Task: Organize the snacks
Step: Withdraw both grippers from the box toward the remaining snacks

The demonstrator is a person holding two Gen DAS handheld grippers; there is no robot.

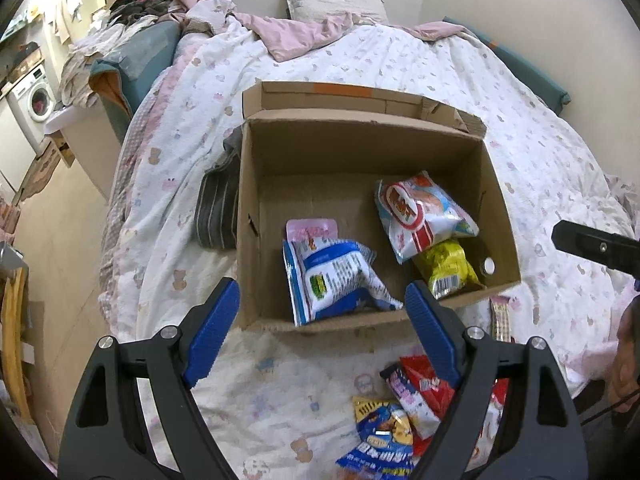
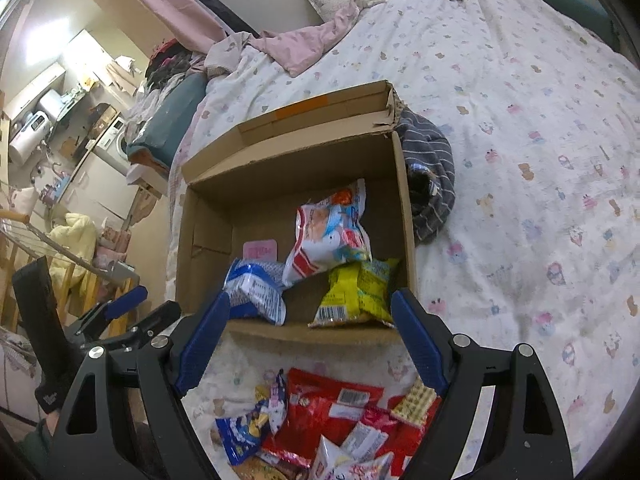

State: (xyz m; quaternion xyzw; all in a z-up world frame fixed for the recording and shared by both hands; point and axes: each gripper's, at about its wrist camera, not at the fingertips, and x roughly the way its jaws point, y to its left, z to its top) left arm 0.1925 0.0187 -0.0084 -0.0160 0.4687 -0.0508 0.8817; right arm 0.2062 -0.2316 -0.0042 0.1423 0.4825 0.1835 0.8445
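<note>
- The cardboard box (image 1: 360,152) is sitting open on the bed (image 1: 520,140), on the patterned quilt, with its far flap standing up.
- A white-and-red snack bag (image 1: 420,216) is lying in the box's far right part, leaning on a yellow snack bag (image 1: 448,268) in the near right corner.
- A blue-and-white snack bag (image 1: 332,276) is resting against the box's near wall, partly covering a pink packet (image 1: 312,228) behind it.
- A pile of loose snacks (image 2: 332,412), mostly red and blue packs, is lying on the quilt just in front of the box's near edge.
- The left gripper (image 1: 320,320) is hovering above the box's near wall, its blue jaws spread wide and holding nothing.
- The right gripper (image 2: 310,332) is hanging over the box's near edge and the pile, likewise released, with nothing between its jaws.
- A striped grey garment (image 2: 432,172) is lying bunched against the box's outer side wall.
- A pillow (image 1: 332,2) is leaning at the bed's head end.
</note>
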